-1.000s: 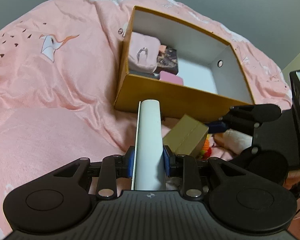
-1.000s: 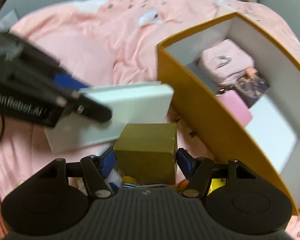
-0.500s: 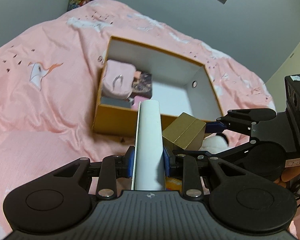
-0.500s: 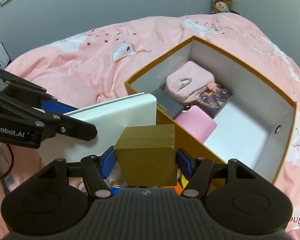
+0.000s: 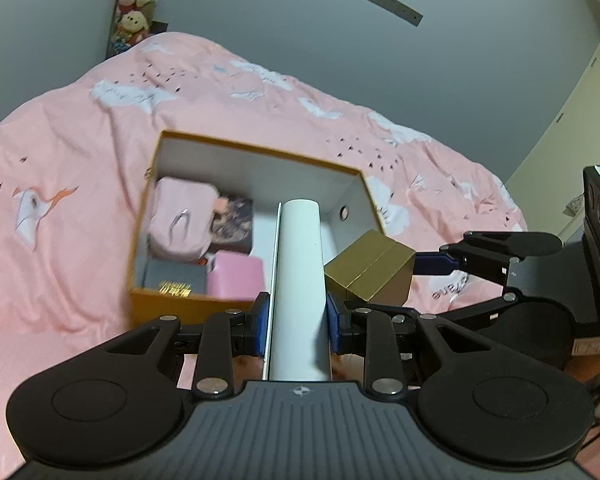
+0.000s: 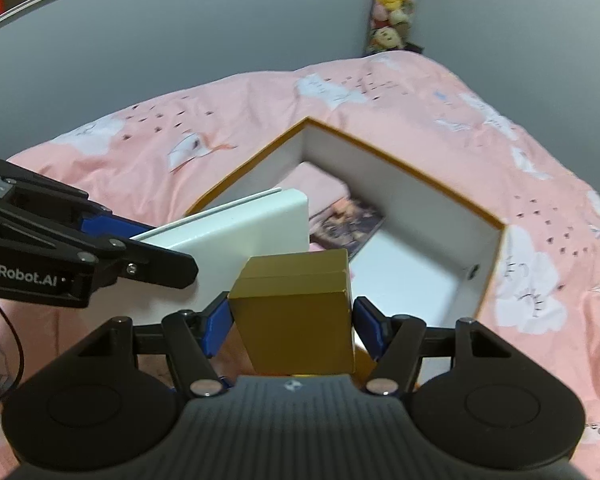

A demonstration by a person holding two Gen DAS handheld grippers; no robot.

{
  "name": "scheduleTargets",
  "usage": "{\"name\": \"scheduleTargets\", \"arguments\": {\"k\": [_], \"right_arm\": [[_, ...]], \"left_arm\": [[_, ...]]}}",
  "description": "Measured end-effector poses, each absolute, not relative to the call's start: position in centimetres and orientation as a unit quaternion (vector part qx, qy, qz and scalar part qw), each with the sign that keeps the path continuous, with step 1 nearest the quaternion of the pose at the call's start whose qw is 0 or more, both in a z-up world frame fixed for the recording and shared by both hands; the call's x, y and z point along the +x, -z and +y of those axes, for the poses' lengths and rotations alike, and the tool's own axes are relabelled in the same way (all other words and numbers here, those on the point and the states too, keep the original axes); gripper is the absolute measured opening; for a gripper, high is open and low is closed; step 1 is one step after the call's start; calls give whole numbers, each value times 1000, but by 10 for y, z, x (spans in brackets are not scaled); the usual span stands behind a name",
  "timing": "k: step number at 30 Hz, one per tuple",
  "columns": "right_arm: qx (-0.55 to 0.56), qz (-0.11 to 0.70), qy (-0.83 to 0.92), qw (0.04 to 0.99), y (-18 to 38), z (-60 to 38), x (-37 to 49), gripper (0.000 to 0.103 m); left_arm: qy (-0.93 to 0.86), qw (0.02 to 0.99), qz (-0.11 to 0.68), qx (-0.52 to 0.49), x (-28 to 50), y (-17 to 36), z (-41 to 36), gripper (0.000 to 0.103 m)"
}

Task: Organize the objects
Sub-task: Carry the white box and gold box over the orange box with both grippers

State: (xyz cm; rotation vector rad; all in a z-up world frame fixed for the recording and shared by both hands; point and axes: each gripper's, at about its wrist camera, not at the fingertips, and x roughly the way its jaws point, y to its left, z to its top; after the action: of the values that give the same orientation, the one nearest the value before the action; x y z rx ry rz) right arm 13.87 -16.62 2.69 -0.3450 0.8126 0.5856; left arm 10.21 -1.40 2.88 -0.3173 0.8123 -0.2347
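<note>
Left claw (image 5: 298, 320) pinches flat white box (image 5: 300, 280), edge-on, above near wall of orange bin (image 5: 260, 152) on bed (image 5: 60, 160). Right claw (image 6: 292, 320) pinches gold cube box (image 6: 296, 312), lid seam visible, beside it.

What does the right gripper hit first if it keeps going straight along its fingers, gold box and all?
Probably the white floor of the orange storage box. The right gripper, shut on the gold box, points over the near wall at the bare patch beside the dark printed card. Depth is unclear; the near rim is hidden.
</note>
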Motion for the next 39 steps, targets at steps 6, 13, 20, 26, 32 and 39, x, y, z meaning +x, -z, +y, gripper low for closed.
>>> {"name": "scheduleTargets", "arguments": {"k": [6,13,20,26,32,39], "right_arm": [[-142,384,-251,877,-37,-187,158,66],[-109,380,-205,895,-45,-217,186,65],[-77,382,-171,905,-40,-250,215,65],[-55,385,-157,908,-27,-268,234,65],[-51,386,-156,908,-16,-272,249,65],[-53,386,-150,909,-10,-276,252,65]], "left_arm": [[130,897,392,-160,139,-31,-24,32],[122,887,416,-162,189,-13,-43,32],[105,866,452,-188,231,30,-68,32],[86,865,464,-174,256,53,-90,32],[77,859,474,-177,269,71,-102,32],[97,833,508,-197,276,79,-111,32]]}}
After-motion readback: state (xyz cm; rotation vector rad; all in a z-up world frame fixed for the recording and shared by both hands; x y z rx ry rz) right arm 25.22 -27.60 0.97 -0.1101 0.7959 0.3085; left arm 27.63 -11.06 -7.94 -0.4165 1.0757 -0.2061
